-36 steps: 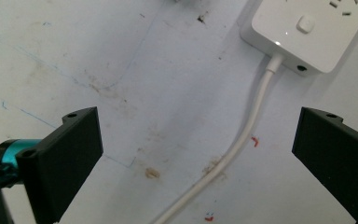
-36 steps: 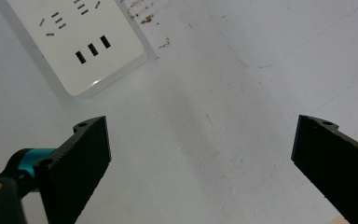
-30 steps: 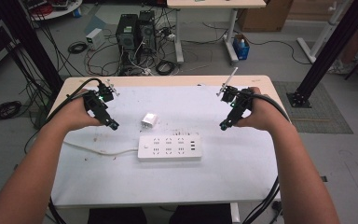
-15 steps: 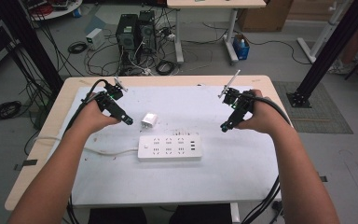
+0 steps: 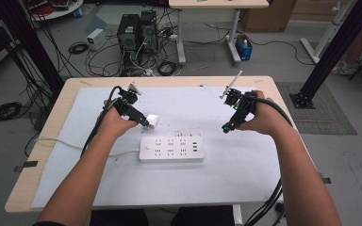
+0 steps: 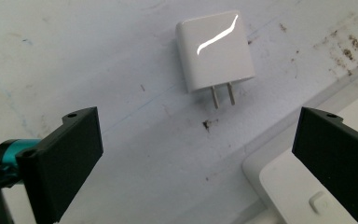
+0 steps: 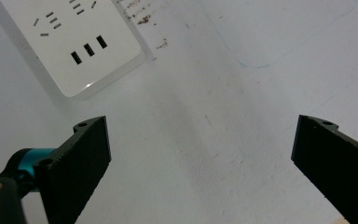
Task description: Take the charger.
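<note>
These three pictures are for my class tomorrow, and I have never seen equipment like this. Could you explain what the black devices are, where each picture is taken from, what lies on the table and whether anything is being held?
There is no robot here. A person at a table holds a hand-operated tool in each hand, each with two black jaws: the left gripper and the right gripper.

The high view looks down from above the person's side. The other two pictures come from small cameras riding on the grippers, looking out between their jaws.

On the pale sheet covering the wooden table lie a small glossy white wall charger with two metal prongs and a long white plastic power strip, with sockets and USB ports.

Nothing is held. Both grippers are open; the left one points at the charger, the right one hovers over bare sheet beside the strip.
</note>
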Tool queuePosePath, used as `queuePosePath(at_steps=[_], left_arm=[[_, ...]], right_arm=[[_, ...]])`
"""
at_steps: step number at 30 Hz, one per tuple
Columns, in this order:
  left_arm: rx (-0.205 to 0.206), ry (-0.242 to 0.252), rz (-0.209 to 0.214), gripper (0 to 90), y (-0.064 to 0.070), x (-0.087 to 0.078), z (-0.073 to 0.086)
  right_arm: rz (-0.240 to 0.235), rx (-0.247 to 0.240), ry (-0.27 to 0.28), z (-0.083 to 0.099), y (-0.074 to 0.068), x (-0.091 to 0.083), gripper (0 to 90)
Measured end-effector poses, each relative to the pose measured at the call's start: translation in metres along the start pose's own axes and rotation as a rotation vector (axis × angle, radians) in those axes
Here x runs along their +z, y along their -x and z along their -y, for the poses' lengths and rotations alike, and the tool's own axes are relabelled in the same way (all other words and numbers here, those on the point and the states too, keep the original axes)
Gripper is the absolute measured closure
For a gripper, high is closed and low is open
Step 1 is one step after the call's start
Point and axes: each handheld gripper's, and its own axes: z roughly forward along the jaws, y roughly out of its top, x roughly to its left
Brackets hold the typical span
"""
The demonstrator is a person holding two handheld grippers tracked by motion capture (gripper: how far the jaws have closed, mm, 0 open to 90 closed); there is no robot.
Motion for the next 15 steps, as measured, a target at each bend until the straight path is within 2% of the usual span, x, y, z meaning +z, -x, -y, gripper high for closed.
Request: queuePosePath(at_steps=[3, 5, 11, 15], left_arm=[[-0.008, -0.01, -0.018, 1.7, 0.003, 0.01, -0.003], [-0.008, -0.012, -0.018, 1.7, 0.004, 0.012, -0.004], [-0.056, 0.013, -0.022, 1.7, 0.01, 0.028, -0.01], [-0.06, 0.011, -0.021, 1.7, 0.014, 0.039, -0.013]], right_arm=[[0.002, 0.003, 0.001, 0.0, 0.0, 0.0, 3.9], [0.001, 0.008, 0.004, 0.0, 0.0, 0.001, 3.9], [0.001, 0.004, 0.001, 0.0, 0.0, 0.004, 3.9], [0.01, 0.004, 0.005, 0.001, 0.0, 0.003, 3.9]])
